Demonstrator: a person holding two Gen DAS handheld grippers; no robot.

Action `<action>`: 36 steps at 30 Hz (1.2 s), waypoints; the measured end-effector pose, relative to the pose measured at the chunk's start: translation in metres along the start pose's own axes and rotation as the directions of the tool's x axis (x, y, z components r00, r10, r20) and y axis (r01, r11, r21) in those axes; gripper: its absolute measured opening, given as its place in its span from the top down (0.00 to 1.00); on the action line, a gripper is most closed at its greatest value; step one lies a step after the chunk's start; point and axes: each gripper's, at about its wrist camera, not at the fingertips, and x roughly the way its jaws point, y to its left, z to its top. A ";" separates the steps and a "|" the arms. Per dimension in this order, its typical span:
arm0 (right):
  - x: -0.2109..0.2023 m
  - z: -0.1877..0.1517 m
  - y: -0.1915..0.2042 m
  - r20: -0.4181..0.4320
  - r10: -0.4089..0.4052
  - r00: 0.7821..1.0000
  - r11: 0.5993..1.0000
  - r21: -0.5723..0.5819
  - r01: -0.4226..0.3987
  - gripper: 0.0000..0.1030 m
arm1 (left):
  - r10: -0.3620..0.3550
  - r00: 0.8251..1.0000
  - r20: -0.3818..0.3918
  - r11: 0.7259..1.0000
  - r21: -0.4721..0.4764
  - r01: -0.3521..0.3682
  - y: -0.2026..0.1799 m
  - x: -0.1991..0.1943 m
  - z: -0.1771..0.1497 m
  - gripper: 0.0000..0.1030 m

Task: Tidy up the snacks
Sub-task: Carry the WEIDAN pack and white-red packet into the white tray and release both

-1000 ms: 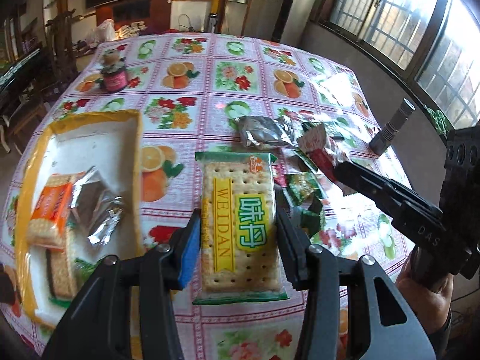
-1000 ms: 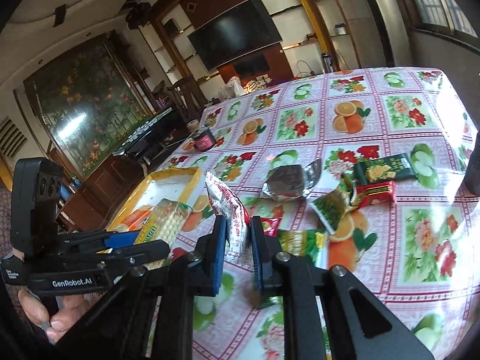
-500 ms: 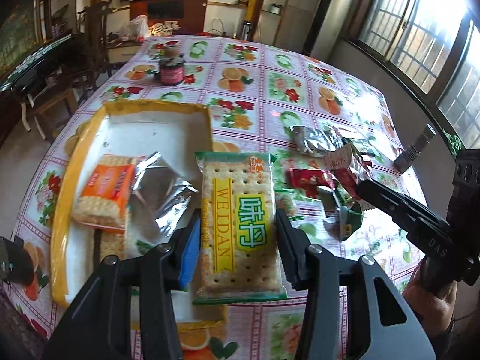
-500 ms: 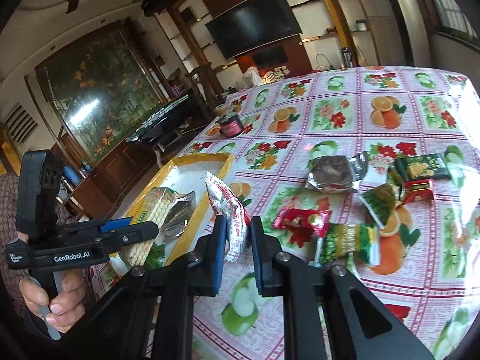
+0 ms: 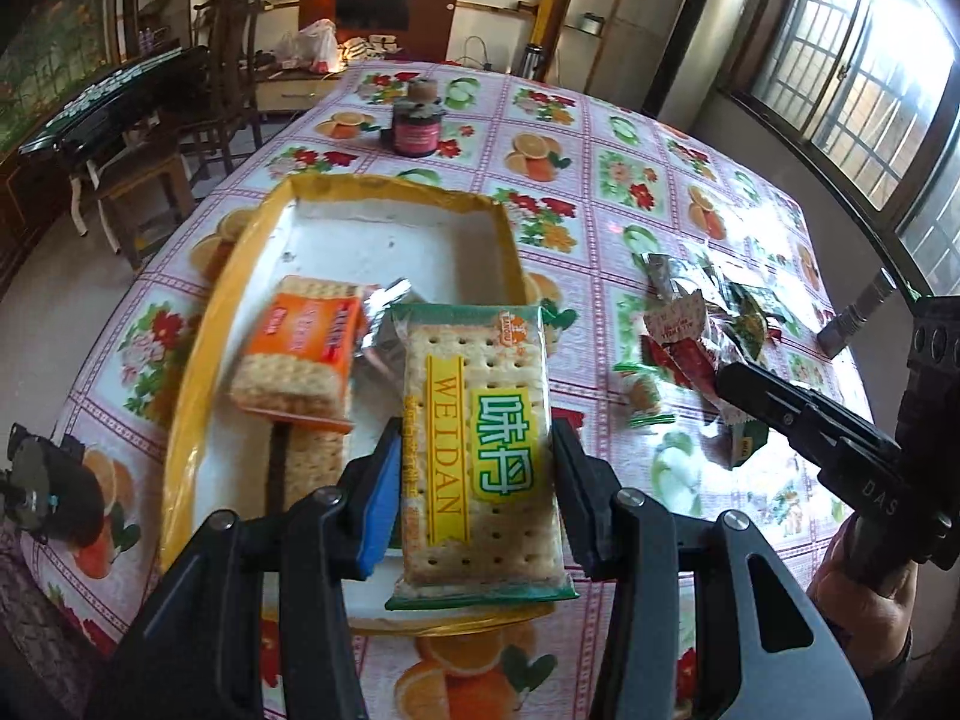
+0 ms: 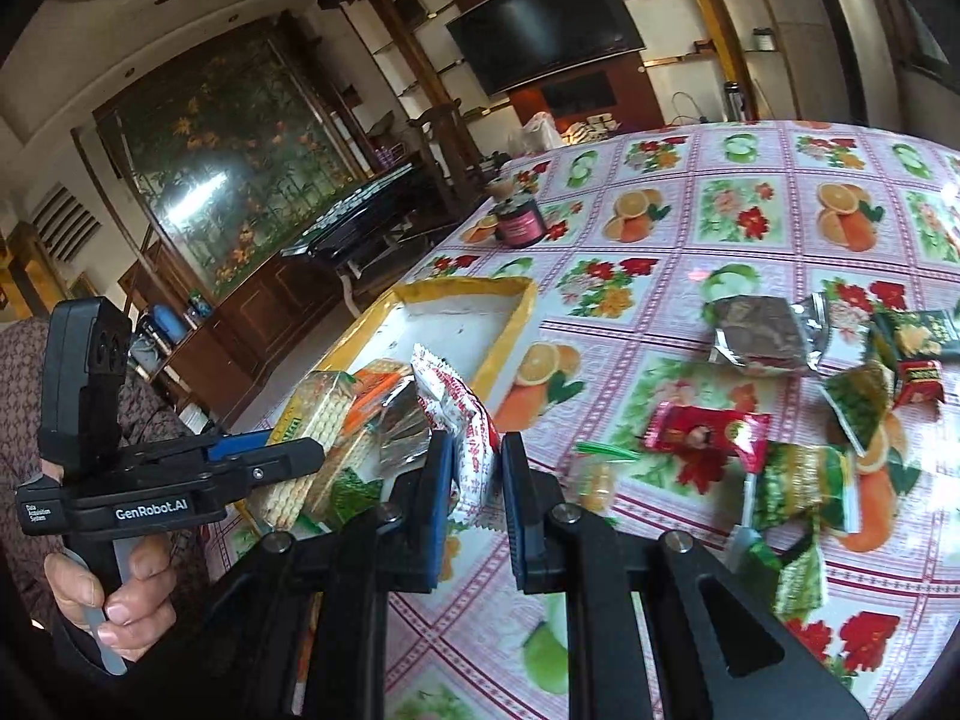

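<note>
My left gripper (image 5: 474, 468) is shut on a green and yellow WEIDAN cracker pack (image 5: 480, 456) and holds it over the near right part of the yellow-rimmed white tray (image 5: 384, 186). The tray holds an orange cracker pack (image 5: 300, 354) and a silver foil packet (image 5: 384, 324). My right gripper (image 6: 471, 480) is shut on a red and white snack packet (image 6: 462, 420), held above the tablecloth just right of the tray (image 6: 510, 324). The left gripper (image 6: 282, 456) with its cracker pack (image 6: 312, 420) also shows in the right wrist view.
Several loose snack packets lie on the floral tablecloth right of the tray: a silver packet (image 6: 762, 336), a red packet (image 6: 702, 432), green packets (image 6: 798, 486). A dark jar (image 5: 417, 129) stands at the far side. A metal flashlight (image 5: 855, 315) lies at the right edge.
Both grippers have moved left toward the tray with their packs. The cracker pack is now over the tray instead of over the tablecloth beside it.
</note>
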 end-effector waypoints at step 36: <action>0.114 -0.003 0.057 -0.197 0.068 0.978 0.993 -0.083 -0.085 0.83 | 0.018 0.997 -0.078 0.997 -0.068 -0.024 0.056 0.027 -0.017 0.53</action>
